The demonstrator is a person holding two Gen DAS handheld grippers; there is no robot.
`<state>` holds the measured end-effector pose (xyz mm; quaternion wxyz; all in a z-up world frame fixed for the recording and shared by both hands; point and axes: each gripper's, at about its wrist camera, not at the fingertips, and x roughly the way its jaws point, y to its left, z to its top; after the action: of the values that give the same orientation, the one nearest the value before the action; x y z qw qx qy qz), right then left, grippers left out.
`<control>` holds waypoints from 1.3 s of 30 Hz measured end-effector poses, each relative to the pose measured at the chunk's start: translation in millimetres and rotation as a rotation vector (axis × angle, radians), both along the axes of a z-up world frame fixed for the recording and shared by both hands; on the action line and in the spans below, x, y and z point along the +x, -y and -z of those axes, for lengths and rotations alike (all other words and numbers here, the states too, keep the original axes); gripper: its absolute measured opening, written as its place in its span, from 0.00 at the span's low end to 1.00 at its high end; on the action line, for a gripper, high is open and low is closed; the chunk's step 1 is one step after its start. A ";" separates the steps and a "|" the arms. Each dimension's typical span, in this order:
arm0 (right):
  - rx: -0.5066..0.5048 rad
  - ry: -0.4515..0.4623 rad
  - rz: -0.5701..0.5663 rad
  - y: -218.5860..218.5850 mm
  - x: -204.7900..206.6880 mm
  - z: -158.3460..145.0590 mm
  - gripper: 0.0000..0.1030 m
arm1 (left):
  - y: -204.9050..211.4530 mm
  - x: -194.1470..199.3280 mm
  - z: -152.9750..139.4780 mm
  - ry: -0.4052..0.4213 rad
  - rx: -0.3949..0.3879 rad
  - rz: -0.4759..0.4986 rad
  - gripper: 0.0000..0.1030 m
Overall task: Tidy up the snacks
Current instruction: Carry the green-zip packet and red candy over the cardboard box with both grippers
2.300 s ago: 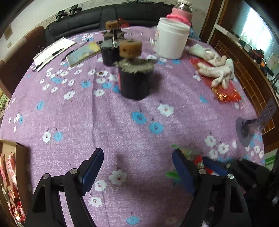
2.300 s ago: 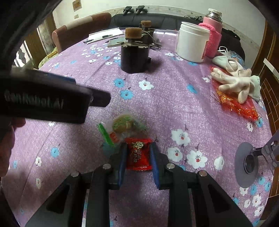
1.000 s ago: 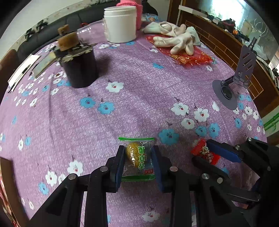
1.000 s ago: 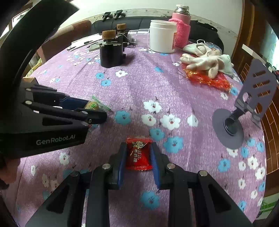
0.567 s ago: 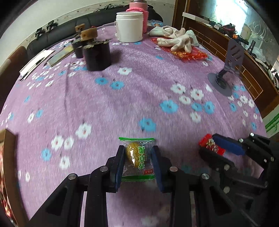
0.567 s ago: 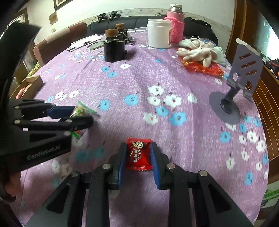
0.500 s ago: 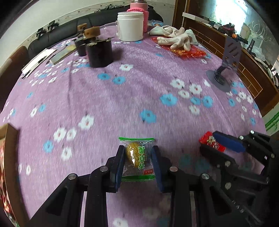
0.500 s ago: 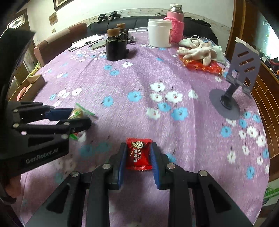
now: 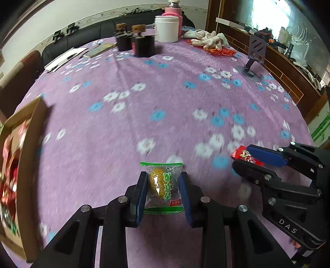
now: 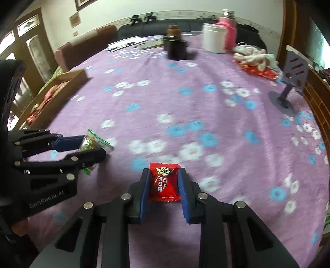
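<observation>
The green-edged snack packet [image 9: 164, 186], clear with a yellowish piece inside, sits clamped between the blue-padded fingers of the left gripper [image 9: 163, 191] in the left wrist view, held above the purple flowered surface [image 9: 165, 107]. To its right the right gripper [image 9: 242, 159] pinches a red candy [image 9: 245, 155], only partly visible between the fingers. A cardboard box [image 9: 31, 148] holding red wrappers is cut off at the left edge and blurred. Far back stand dark cork-topped jars [image 9: 143, 45], a white tub [image 9: 166, 28], a pink flask [image 9: 173, 8], pale gloves [image 9: 208, 40] on red foil, and a grey phone stand [image 9: 254, 55]; a black sofa and wooden cabinets ring the room. In the right wrist view the red candy [image 10: 164, 181] is gripped squarely between the right gripper's [image 10: 164, 185] fingers, while the left gripper [image 10: 90, 147] at left holds the green packet [image 10: 91, 143], half hidden by its fingers. The box [image 10: 61, 90] lies at the surface's left rim, contents smeared; a brown chair and a door stand behind it.
</observation>
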<state>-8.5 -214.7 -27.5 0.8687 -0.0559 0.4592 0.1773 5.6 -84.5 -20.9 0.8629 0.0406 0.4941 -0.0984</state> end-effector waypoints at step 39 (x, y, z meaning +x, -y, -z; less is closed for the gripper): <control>0.061 0.073 -0.389 -347.9 74.4 -55.7 0.25 | -301.3 -0.8 -45.5 0.159 -0.015 -0.546 0.32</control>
<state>65.9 133.2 28.3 0.8352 -0.1238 0.4026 0.3535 4.7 216.8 24.6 0.8937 -0.0926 0.4169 0.1374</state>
